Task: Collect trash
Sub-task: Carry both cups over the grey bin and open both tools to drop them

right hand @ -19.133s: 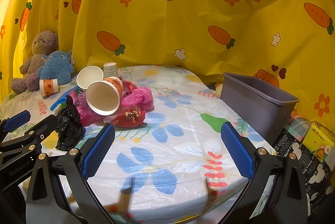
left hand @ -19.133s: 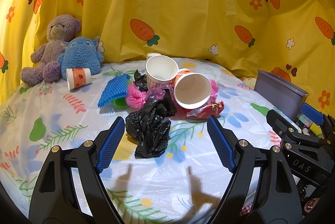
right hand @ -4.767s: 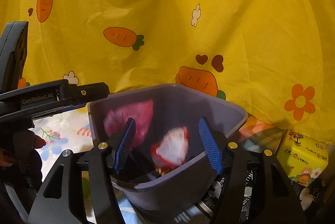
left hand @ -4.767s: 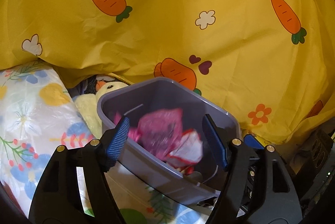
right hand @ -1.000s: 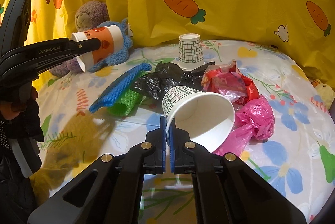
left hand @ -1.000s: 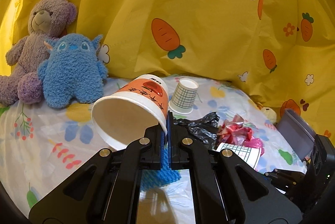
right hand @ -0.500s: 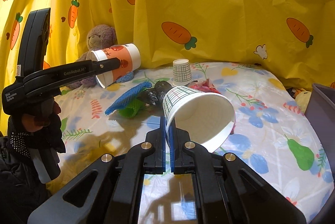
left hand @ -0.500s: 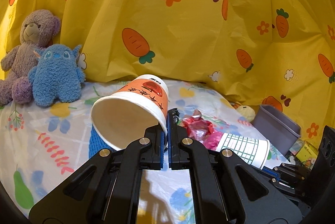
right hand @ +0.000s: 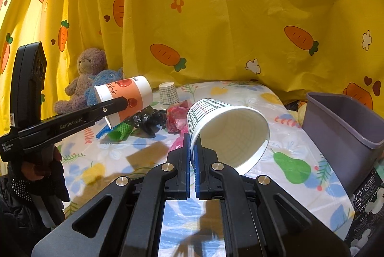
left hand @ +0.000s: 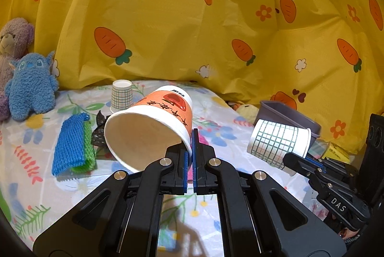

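Left wrist view: left hand-held gripper pinches the orange cup; right hand-held gripper pinches the checked cup, both aloft. Grey bin waits; bags, small cup remain.

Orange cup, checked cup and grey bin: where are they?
orange cup [left hand: 165, 108], left wrist view, printed side wall.
checked cup [right hand: 230, 129], right wrist view, inside wall.
grey bin [right hand: 340, 134], right wrist view, front wall.
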`<state>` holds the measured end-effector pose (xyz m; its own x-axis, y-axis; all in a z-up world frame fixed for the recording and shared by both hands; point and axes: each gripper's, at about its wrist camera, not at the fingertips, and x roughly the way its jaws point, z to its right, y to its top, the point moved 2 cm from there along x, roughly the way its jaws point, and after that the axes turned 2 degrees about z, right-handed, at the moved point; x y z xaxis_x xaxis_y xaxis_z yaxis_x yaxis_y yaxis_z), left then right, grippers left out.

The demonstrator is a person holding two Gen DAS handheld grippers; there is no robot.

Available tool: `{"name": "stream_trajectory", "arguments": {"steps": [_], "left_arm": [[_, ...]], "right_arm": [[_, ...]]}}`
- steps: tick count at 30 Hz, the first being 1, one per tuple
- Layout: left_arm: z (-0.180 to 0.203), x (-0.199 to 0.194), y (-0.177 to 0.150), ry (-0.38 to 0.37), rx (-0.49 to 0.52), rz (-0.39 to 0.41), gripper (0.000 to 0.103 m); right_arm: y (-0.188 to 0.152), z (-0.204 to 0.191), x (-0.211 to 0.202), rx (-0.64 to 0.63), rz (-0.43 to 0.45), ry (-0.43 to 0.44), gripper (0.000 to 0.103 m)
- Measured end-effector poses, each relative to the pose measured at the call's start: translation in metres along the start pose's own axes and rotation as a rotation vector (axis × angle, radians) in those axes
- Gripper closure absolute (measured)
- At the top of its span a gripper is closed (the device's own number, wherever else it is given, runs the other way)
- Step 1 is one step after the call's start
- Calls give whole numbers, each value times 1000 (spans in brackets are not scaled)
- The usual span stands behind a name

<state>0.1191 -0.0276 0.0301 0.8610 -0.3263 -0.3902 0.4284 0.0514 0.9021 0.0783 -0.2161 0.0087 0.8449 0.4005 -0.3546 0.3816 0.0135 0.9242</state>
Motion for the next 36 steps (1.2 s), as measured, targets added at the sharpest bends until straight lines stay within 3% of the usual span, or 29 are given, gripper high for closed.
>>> {"name": "stream_trajectory", "arguments": {"steps": [13, 26, 36], "left_arm": [[70, 32, 4, -116, 96, -33, 101], [168, 90, 26, -310, 205, -61, 101], [226, 158, 33, -412, 253, -117, 101]], "right_arm": [[10, 50, -31, 25, 52, -142, 99], [25, 136, -53, 79, 110, -395, 99], [20, 195, -30, 130, 53, -531, 99]]}}
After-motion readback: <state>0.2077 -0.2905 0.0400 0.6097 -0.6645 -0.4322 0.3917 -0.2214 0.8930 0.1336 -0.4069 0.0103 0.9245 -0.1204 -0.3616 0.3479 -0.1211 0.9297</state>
